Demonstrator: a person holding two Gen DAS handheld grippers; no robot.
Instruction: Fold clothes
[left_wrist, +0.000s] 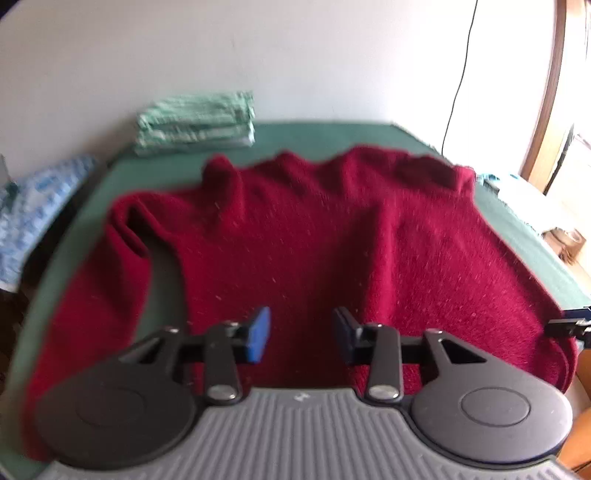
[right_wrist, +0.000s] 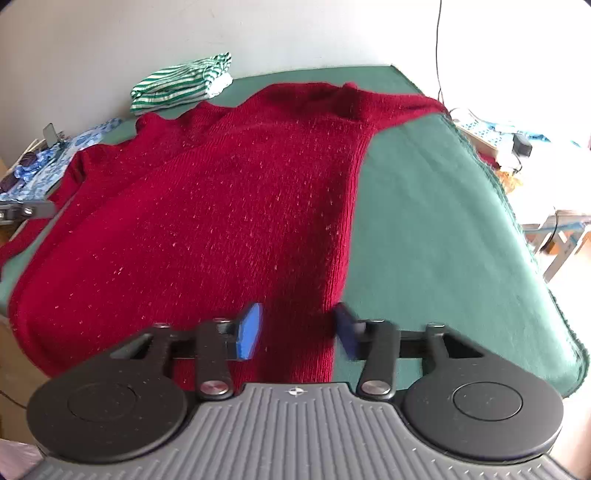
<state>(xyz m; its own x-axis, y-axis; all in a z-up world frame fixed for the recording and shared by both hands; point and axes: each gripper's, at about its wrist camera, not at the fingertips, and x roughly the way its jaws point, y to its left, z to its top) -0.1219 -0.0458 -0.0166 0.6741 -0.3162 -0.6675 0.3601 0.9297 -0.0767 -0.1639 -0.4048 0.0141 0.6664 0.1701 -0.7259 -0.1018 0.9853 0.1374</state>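
1. Lying spread across the green table cover (right_wrist: 443, 221), a dark red knit sweater (right_wrist: 221, 206) is filling most of both views, its near hem reaching the near table edge.
2. Left gripper (left_wrist: 301, 334) is hovering at 6 o'clock in its own view, jaws standing clearly apart, blue pads (left_wrist: 260, 334) facing each other with only red knit visible in the gap; nothing is being pinched.
3. Right gripper (right_wrist: 297, 330) is sitting at 6 o'clock in its view, jaws equally parted, gripping nothing; the sweater's right side edge is running down between them toward the hem.
4. Whether either gripper's fingertips are touching the fabric is not resolvable.
5. Sweater sleeve (left_wrist: 125, 236) is bending into a loop at 9 o'clock in the left view, with green cover showing inside the bend.
6. Other sleeve (right_wrist: 413, 105) is stretching toward 1 o'clock in the right view, lying flat on the cover.
7. Folded green-and-white striped garment (right_wrist: 181, 83) is resting at 11 o'clock on the far table corner, apart from the sweater.
8. Blue patterned cloth (right_wrist: 55, 162) is lying at 9 to 10 o'clock, off the table's left side.
9. Black cable (right_wrist: 438, 48) is hanging down the white wall at 1 o'clock.
10. Left view is blurring noticeably; right view is sharper.
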